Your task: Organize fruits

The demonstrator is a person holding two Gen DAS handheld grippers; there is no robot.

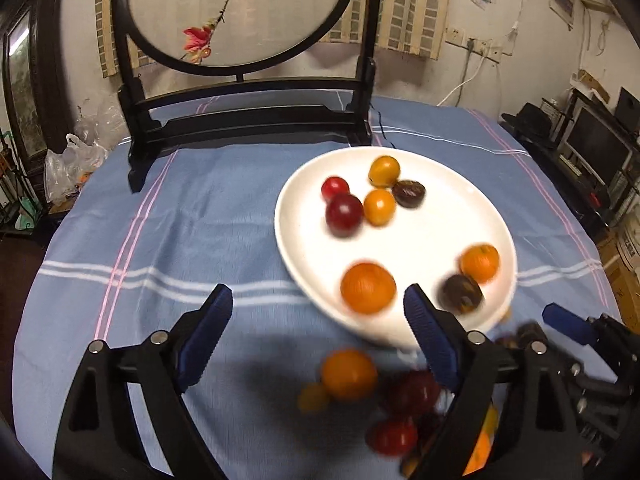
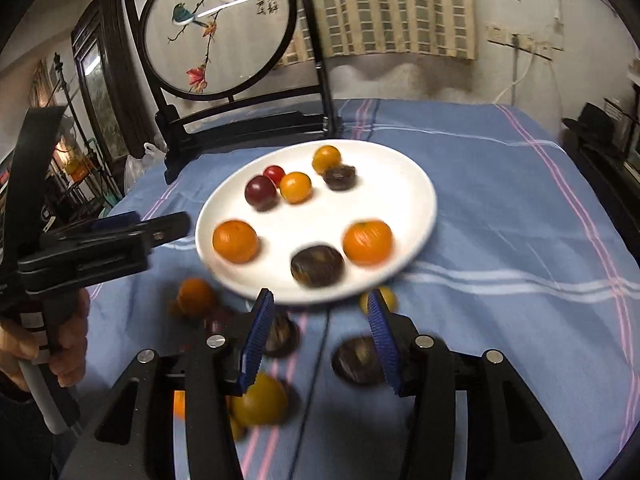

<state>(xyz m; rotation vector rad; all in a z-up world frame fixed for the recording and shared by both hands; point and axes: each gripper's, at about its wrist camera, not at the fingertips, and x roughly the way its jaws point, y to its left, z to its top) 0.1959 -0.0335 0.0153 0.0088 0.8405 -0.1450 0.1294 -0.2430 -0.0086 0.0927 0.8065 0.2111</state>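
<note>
The left gripper (image 1: 318, 330) stands with its jaws spread wide, and nothing is between the blue ribbed pads; it grasps nothing. Just ahead of the jaws, near the right pad, a round orange mandarin (image 1: 368, 288) lies inside the near rim of the round white ceramic plate (image 1: 400, 240). It seems to be freshly set there, so the wide jaws are probably a release. Below the jaws, on the blue striped tablecloth (image 1: 160, 232), a blurred heap of loose fruits (image 1: 372, 396) waits, orange, red and dark ones.

The right gripper (image 2: 320, 340) has its jaws partly apart. No fruit is pressed between the pads; it holds nothing. A dark round fruit (image 2: 356, 360) lies on the cloth just inside the right pad, and a yellow-orange fruit (image 2: 260, 400) lies beside the left pad, so this gripper is likely choosing the next piece.

Further out, the plate carries small red, orange and dark fruits at its far side and bigger ones near. Similar kinds lie rather close together, which suits the organizing. Behind the plate stands a black wooden frame with a round painted screen (image 2: 218, 36). At the left edge of the right wrist view, a person's hand (image 2: 60, 344) grips the handle of the left gripper.
</note>
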